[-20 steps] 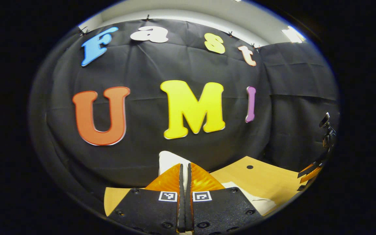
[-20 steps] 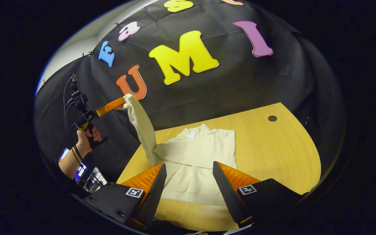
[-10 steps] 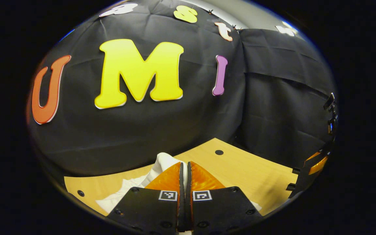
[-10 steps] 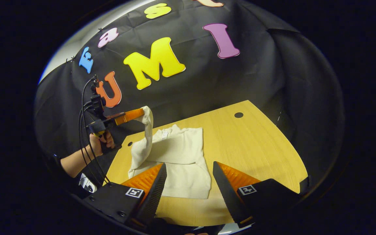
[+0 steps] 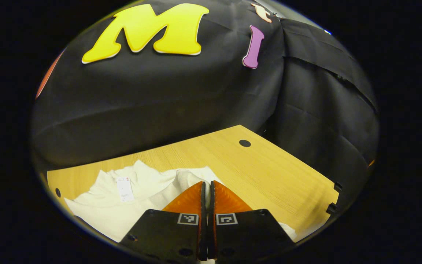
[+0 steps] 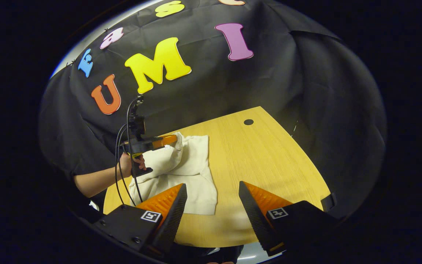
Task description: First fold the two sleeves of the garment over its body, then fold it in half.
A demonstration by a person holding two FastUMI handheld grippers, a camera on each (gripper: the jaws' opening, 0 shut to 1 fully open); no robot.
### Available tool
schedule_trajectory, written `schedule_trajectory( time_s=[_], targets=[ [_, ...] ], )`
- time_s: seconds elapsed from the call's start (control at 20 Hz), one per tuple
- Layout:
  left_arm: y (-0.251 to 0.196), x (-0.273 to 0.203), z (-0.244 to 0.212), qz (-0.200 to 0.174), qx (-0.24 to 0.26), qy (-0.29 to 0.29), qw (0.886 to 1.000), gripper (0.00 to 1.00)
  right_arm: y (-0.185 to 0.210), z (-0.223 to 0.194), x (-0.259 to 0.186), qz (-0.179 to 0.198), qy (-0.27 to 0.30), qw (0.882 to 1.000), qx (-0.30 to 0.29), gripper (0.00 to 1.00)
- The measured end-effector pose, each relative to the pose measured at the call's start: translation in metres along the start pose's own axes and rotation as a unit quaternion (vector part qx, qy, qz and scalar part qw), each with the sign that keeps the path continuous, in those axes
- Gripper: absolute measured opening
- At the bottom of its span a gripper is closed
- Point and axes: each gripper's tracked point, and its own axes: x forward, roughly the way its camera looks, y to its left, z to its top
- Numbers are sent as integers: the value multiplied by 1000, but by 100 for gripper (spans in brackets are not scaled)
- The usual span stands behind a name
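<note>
A cream-white garment (image 6: 192, 172) lies on the wooden table (image 6: 262, 161), its collar and label (image 5: 125, 189) toward the far side. My left gripper (image 5: 207, 187) is shut on the end of one sleeve (image 5: 187, 176) and holds it over the garment's body. From the right gripper view that left gripper (image 6: 172, 140) hangs low above the garment, held by a hand (image 6: 130, 165). My right gripper (image 6: 213, 190) is open, above the table's near edge, with nothing between its fingers.
The black cloth wall (image 5: 159, 102) stands close behind the table. A round hole (image 6: 248, 121) sits at the table's far right corner, another hole (image 5: 57, 192) at its left edge. Bare wood (image 6: 269, 172) lies right of the garment. Cables (image 6: 123, 146) hang from the left gripper.
The left gripper has carried the sleeve down and to the right, from high beside the table to low over the garment's body. The right gripper stayed open and drew back a little.
</note>
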Motion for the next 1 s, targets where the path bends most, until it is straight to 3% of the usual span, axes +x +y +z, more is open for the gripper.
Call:
schedule_trajectory(
  time_s=[0.2,0.3,0.4,0.45,0.5,0.55,0.6,0.7,0.75,1.0],
  targets=[
    [-4,14,-28,0,-44,20,999,11,-10,-1,-1,-20,4,1000,1,89],
    [-3,10,-28,10,-49,12,999,26,-9,3,0,-20,1,1000,-1,89],
    [-4,3,-27,15,-44,10,999,53,-4,9,3,-17,-4,1000,-10,89],
    [-1,-3,-29,22,-43,10,999,76,-1,11,4,-14,-6,1000,-14,89],
    [0,-14,-29,29,-42,5,999,80,3,14,7,-9,-9,1000,-19,89],
    [4,-25,-27,41,-39,-3,998,94,8,16,11,-3,-10,1000,-24,84],
    [8,-39,-25,52,-35,-11,998,100,14,18,17,2,-11,999,-30,91],
    [18,-68,-23,82,-26,-23,996,100,24,18,29,11,-11,999,-44,93],
    [24,-86,-25,99,-25,-29,994,100,28,17,36,14,-10,998,-53,87],
    [45,-175,-34,182,-40,-60,981,99,48,-2,70,18,16,994,-104,95]
  ],
)
